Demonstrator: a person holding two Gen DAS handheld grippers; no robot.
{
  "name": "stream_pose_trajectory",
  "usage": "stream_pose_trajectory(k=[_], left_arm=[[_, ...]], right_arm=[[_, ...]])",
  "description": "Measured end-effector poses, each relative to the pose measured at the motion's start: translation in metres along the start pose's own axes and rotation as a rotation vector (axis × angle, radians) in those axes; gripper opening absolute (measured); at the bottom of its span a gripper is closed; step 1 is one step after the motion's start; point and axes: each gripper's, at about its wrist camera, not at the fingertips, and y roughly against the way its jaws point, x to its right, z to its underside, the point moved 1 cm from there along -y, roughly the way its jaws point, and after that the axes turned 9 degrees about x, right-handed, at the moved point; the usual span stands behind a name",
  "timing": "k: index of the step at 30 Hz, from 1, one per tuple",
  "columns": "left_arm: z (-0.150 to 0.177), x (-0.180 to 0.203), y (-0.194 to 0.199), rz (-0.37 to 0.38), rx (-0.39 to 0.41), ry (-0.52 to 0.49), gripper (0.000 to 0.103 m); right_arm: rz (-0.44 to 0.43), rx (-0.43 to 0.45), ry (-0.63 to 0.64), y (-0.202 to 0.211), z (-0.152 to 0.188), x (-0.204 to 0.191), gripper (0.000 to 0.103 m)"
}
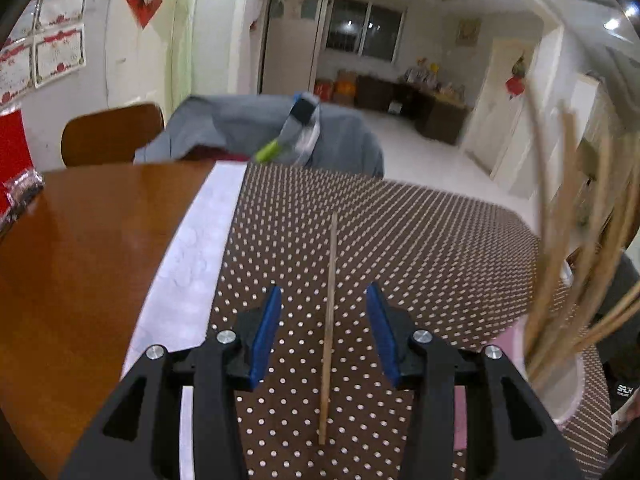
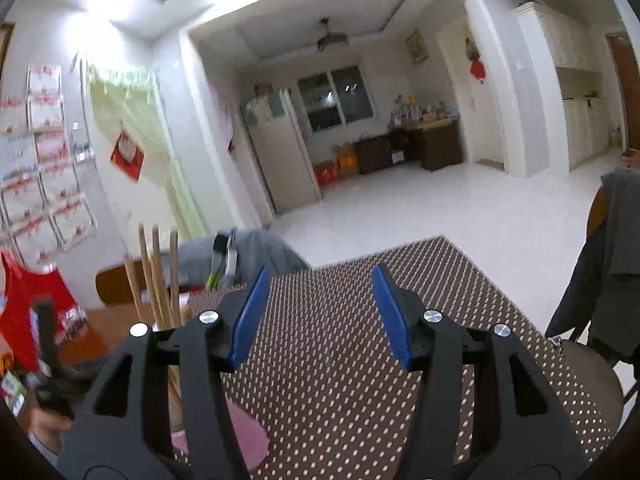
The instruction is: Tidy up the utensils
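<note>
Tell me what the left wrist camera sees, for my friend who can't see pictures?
The left hand-held gripper is open over a single wooden chopstick lying flat on a brown dotted tablecloth, the stick between its blue pads but untouched. At the right edge, a pale cup holds more chopsticks.

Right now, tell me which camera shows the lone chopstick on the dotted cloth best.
The left wrist view. The single chopstick lies lengthwise on the dotted tablecloth, between the open fingers of the left gripper, untouched. The right wrist view does not show it at all, only the bundle of chopsticks standing in the holder.
</note>
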Motion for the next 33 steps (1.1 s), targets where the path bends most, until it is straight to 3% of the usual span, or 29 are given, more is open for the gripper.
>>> stream_pose_trajectory(k=[4,10,18,25,30,33], left_arm=[[0.008,0.007,-0.024,0.002,-0.037,-0.007,0.044],[0.008,0.011,-0.059,0.026,-0.1,0.016,0.044],[0.003,0.013,-0.105,-0.031,-0.199,0.006,0.043],[0.004,0.016,-0.123,-0.1,-0.227,-0.039,0.007],[0.003,0.011,-0.12,-0.089,-0.224,-0.006,0.006],[-0.004,0.006,-0.095,-0.057,-0.159,0.037,0.006]], right_arm=[[0.027,-0.006,0.022,-0.004,-0.004,0.007,0.054],[0.029,-0.168,0.003,-0.048,0.028,0.018,0.054],[-0.041,-0.352,-0.029,-0.089,0.064,0.02,0.054],[-0.061,-0.429,-0.012,-0.113,0.081,0.016,0.054],[-0.059,-0.458,0.0,-0.123,0.088,0.01,0.054],[-0.055,-0.455,-0.001,-0.118,0.087,0.012,0.054]])
